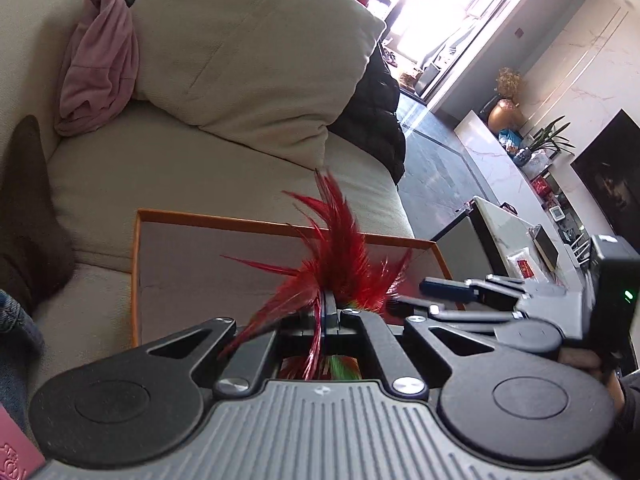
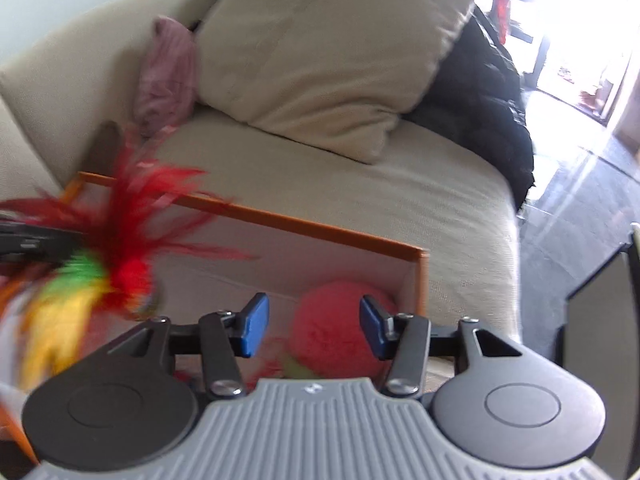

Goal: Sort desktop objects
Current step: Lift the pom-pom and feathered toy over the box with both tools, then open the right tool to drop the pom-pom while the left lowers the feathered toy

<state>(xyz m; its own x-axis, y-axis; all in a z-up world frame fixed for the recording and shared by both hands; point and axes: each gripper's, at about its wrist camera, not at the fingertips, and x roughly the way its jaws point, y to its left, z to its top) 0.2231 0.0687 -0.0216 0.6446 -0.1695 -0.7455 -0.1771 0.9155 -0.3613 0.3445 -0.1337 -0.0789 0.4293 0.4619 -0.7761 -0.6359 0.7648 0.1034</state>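
The beige sofa (image 1: 168, 176) carries an orange-rimmed box (image 1: 280, 225) near, a big cushion (image 1: 256, 48) and pink cloth (image 1: 100, 64) far, black coat (image 1: 380, 112) right.

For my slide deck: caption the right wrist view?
Open right gripper above a pink ball in the orange box, while the left gripper carries a feather toy.

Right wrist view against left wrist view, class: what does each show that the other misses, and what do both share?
Only the right wrist view shows the pink ball in the box, and the toy's green and yellow feathers. Only the left wrist view shows the gold vase and dark screen. Both share the orange-rimmed box, beige cushion, and feather toy clamped in the left claw; the right claw is open.
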